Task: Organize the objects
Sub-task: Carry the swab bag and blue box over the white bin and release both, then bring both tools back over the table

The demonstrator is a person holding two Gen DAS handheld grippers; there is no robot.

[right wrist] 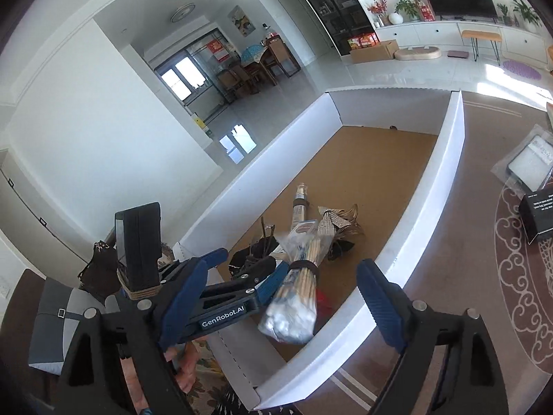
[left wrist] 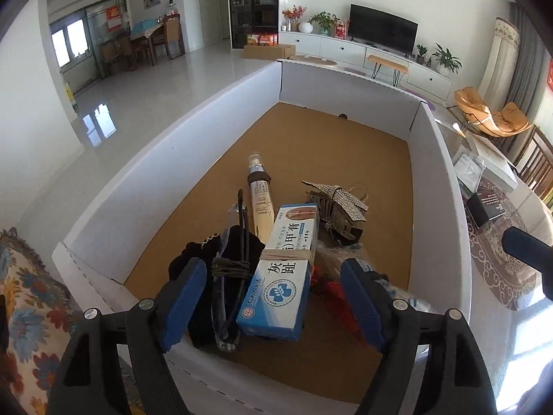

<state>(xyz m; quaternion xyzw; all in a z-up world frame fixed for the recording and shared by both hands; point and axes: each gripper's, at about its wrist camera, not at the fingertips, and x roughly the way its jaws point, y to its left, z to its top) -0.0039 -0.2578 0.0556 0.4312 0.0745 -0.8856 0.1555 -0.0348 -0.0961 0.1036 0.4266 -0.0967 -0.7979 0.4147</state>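
A large white cardboard box [left wrist: 162, 159] with a brown floor holds the gathered objects. In the left wrist view my left gripper [left wrist: 273, 297] is open, hovering over a blue-and-white medicine carton [left wrist: 287, 269] bound with a rubber band. Next to it lie a spray bottle [left wrist: 260, 193], a rhinestone hair claw [left wrist: 337, 207], black glasses with dark cloth [left wrist: 228, 259] and something red [left wrist: 333, 294]. In the right wrist view my right gripper [right wrist: 280, 301] is open above the box's [right wrist: 446, 159] near wall. A bagged bundle of cotton swabs [right wrist: 297, 294] lies in the box beneath it. The left gripper [right wrist: 242, 287] shows there too.
A patterned tablecloth [right wrist: 518, 276] right of the box carries a black box [right wrist: 539, 211] and a bagged flat pack [right wrist: 528, 162]. A floral cloth [left wrist: 20, 294] lies left of the box. The living room floor, TV cabinet and dining table are beyond.
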